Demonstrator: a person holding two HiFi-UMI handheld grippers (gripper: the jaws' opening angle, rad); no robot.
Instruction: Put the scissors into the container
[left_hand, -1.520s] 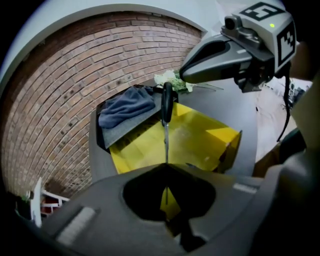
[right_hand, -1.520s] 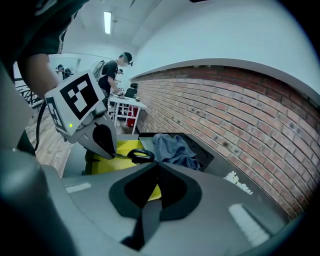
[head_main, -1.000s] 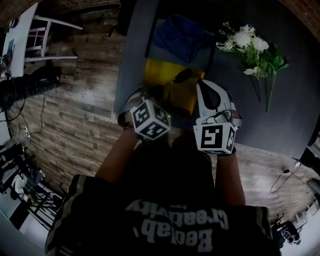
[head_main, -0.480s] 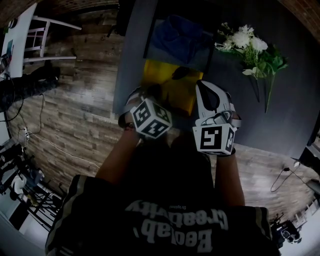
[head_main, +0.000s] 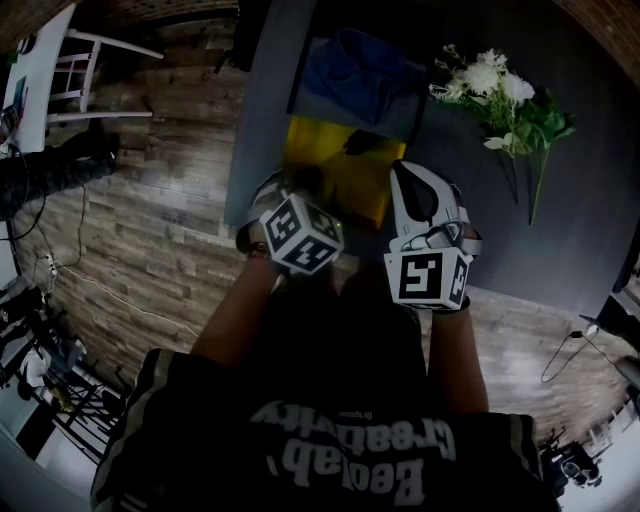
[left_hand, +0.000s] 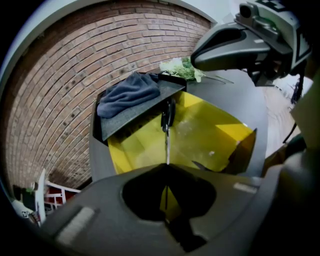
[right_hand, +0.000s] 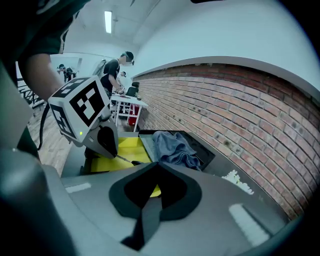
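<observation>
A yellow open container (head_main: 300, 150) stands on the dark table, in front of both grippers. My left gripper (left_hand: 166, 165) points steeply down into it and holds the scissors (left_hand: 168, 135) by the blade tip. Their dark handles (head_main: 358, 143) hang low over the container's floor near the far wall. Its jaws have just been opening a little, and the blade is still between the nearly closed tips. My right gripper (right_hand: 156, 164) hovers beside the container's right edge, shut with nothing in it. From there I see the container (right_hand: 127, 145) and the left gripper's marker cube (right_hand: 80, 107).
A dark tray with a blue-grey cloth (head_main: 360, 65) stands just behind the container. White flowers (head_main: 505, 95) lie on the table to the right. A brick wall runs behind the table (left_hand: 60, 75). People stand at a white table far off (right_hand: 116, 70).
The left gripper's cube has tipped slightly, and the scissors' handles sit a touch farther toward the container's far wall. The right gripper has kept still.
</observation>
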